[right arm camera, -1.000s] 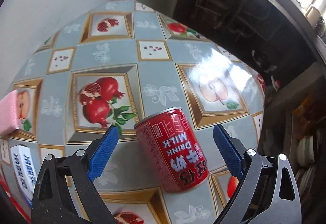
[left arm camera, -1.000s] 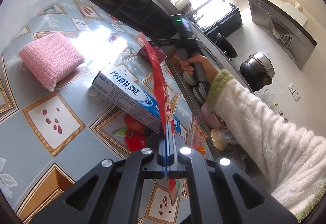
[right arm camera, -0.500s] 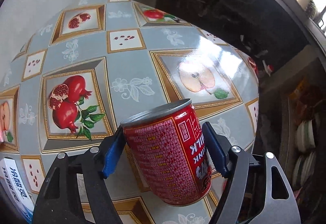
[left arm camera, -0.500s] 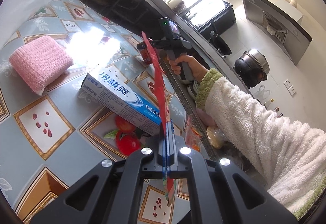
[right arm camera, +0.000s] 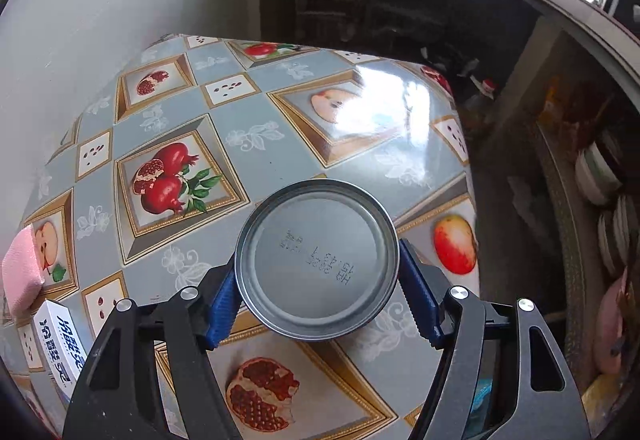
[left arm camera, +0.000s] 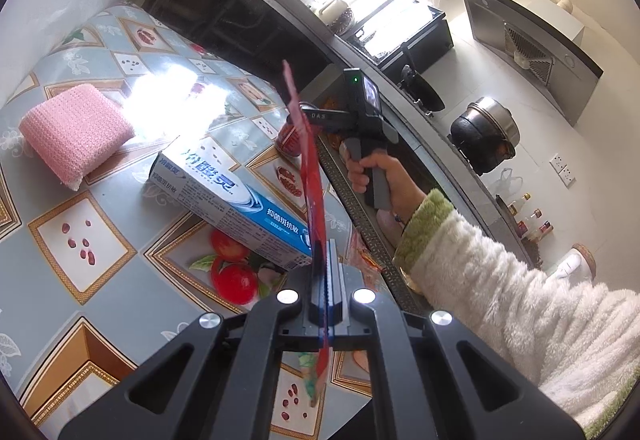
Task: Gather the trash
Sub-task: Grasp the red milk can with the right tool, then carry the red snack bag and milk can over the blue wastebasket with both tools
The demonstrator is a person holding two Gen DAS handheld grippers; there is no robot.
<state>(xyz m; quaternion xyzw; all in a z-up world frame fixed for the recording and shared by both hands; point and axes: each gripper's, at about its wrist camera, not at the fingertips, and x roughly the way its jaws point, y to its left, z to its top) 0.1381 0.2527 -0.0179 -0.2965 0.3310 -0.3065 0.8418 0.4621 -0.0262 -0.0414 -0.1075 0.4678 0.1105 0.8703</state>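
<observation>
My left gripper [left arm camera: 325, 252] is shut on a flat red wrapper [left arm camera: 310, 168] that stands up edge-on above the table. My right gripper [right arm camera: 318, 298] is shut on a red milk drink can [right arm camera: 318, 260]; its grey metal end faces the camera and it is lifted off the table. In the left wrist view the right gripper [left arm camera: 304, 120] holds the can [left arm camera: 290, 140] near the table's far edge. A blue-and-white toothpaste box [left arm camera: 228, 196] lies on the fruit-patterned tablecloth [left arm camera: 80, 240], just beyond my left gripper.
A pink cloth [left arm camera: 74, 128] lies at the table's left. The toothpaste box [right arm camera: 60, 340] and pink cloth [right arm camera: 20, 272] show at the left edge of the right wrist view. A rack with stacked bowls [right arm camera: 604, 200] and a kitchen counter stand right of the table.
My right gripper closed on the can, lifted it off the table and tipped it so its end faces the camera. My left gripper kept hold of the wrapper.
</observation>
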